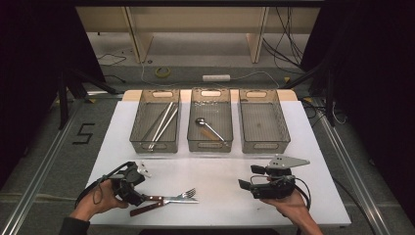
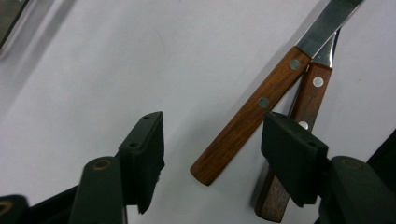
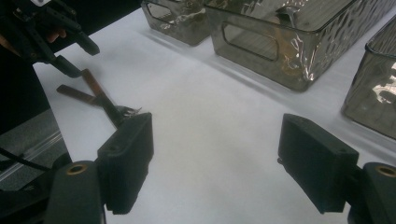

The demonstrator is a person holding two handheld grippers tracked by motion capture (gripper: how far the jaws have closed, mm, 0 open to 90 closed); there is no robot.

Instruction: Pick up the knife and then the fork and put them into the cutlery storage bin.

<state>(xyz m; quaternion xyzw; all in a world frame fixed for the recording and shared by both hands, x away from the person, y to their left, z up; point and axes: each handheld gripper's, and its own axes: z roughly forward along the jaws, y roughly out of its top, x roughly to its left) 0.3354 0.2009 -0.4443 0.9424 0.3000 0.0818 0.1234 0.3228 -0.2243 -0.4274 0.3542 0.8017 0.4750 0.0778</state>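
The left tool hung over the near left part of the white worktop, its jaws apart and pressing on nothing. Between them lay the wooden handle of a knife, with the handle of a fork just beside it, partly under the right-hand jaw. In the high view both pieces lay crossed, blade and tines pointing right. The right tool hovered near right with its jaws wide open over bare worktop. Three clear bins stood in a row at the far side.
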